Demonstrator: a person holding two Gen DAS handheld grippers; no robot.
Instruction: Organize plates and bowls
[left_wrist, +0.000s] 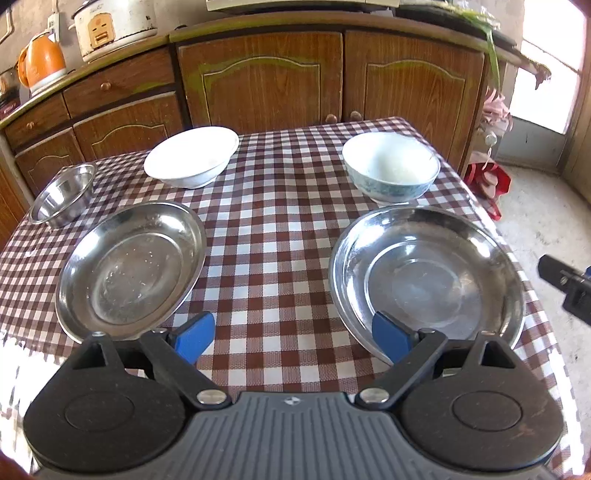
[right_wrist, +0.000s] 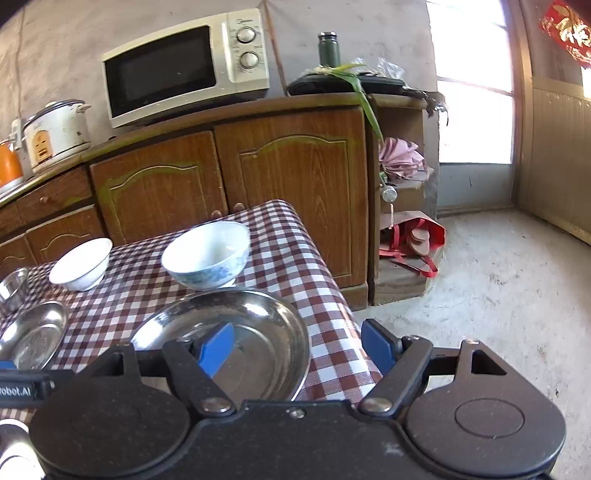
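Your left gripper (left_wrist: 293, 338) is hanging spread and empty at the bottom of its frame, tilted down between two steel plates, one lower left (left_wrist: 129, 271), one lower right (left_wrist: 424, 275). Your right gripper (right_wrist: 299, 349) is gaping too, straddling the right plate's edge. Two white bowls (left_wrist: 192, 157) (left_wrist: 391, 166) are sitting beyond.

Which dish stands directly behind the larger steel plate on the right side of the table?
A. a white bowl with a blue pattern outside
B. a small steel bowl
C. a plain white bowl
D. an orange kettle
A: the blue-patterned bowl stands just behind the larger steel plate, while the plain white bowl stands farther to the left.
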